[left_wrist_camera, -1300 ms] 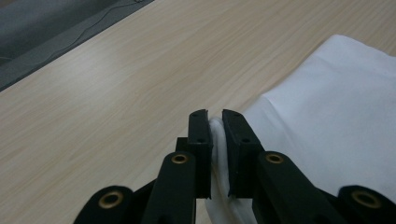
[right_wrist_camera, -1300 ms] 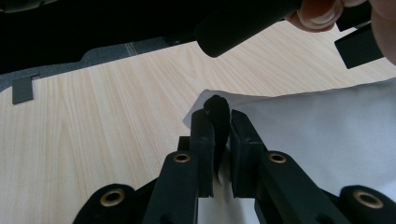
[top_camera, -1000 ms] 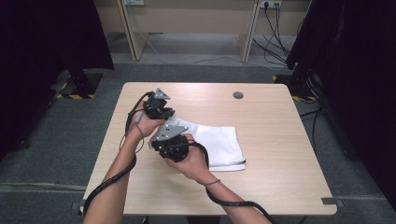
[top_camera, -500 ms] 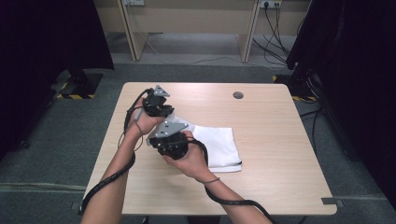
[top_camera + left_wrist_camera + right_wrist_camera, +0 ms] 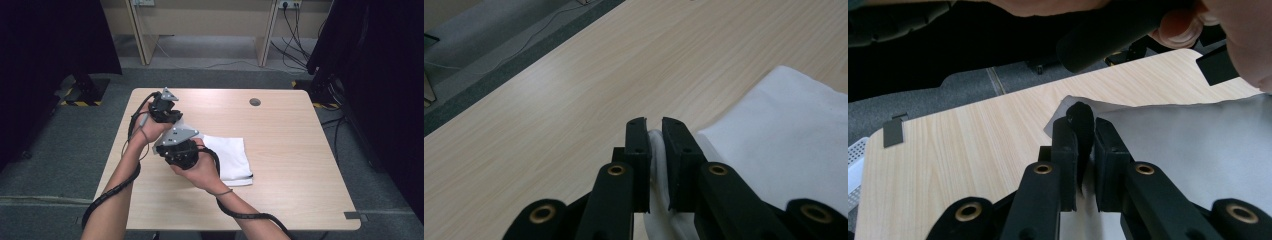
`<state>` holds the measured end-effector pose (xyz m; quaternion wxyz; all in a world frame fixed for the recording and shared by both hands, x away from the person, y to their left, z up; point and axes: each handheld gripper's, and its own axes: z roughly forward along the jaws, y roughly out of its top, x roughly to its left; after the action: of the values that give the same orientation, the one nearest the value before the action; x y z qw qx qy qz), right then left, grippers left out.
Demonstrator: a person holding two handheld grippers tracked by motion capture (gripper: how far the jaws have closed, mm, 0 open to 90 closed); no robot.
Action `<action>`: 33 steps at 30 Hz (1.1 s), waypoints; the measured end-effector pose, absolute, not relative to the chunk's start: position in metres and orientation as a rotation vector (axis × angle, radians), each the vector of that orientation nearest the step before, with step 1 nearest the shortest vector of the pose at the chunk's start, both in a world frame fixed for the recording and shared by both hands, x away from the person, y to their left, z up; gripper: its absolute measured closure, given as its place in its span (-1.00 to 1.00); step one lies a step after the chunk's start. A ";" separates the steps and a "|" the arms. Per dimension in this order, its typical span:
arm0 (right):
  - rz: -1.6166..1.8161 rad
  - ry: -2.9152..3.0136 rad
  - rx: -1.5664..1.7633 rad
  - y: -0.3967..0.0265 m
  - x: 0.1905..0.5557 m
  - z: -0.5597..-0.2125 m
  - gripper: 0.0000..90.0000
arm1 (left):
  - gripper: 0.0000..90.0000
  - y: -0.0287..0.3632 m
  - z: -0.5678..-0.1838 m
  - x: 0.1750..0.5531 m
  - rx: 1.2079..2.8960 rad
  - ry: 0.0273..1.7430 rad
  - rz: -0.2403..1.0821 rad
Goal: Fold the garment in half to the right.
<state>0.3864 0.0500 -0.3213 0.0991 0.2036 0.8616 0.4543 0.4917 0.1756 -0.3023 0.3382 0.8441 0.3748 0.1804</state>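
Wooden table (image 5: pixel 300 150), light grain, standing on grey floor with dark curtains at both sides; one white cloth (image 5: pixel 230 157), folded, lying near the table's middle, its left edge lifted off the surface. Left gripper (image 5: pixel 654 131): jaws pressed together on a fold of the white cloth, seen in the left gripper view. Right gripper (image 5: pixel 1082 129): jaws pinching the cloth's edge where a black trim runs, close beside the left gripper above the cloth's left side.
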 end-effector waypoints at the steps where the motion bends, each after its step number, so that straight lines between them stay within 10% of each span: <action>1: 1.344 2.548 0.599 0.050 0.386 -0.320 0.83 | 0.81 0.176 -0.301 0.491 2.200 0.976 0.472; 33: 1.369 2.526 0.606 0.044 0.388 -0.312 0.83 | 0.82 0.163 -0.292 0.493 2.227 0.953 0.487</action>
<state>0.3878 0.0442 -0.3124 0.1022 0.2054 0.8557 0.4638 0.4929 0.1625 -0.2916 0.3292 0.8510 0.3644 0.1862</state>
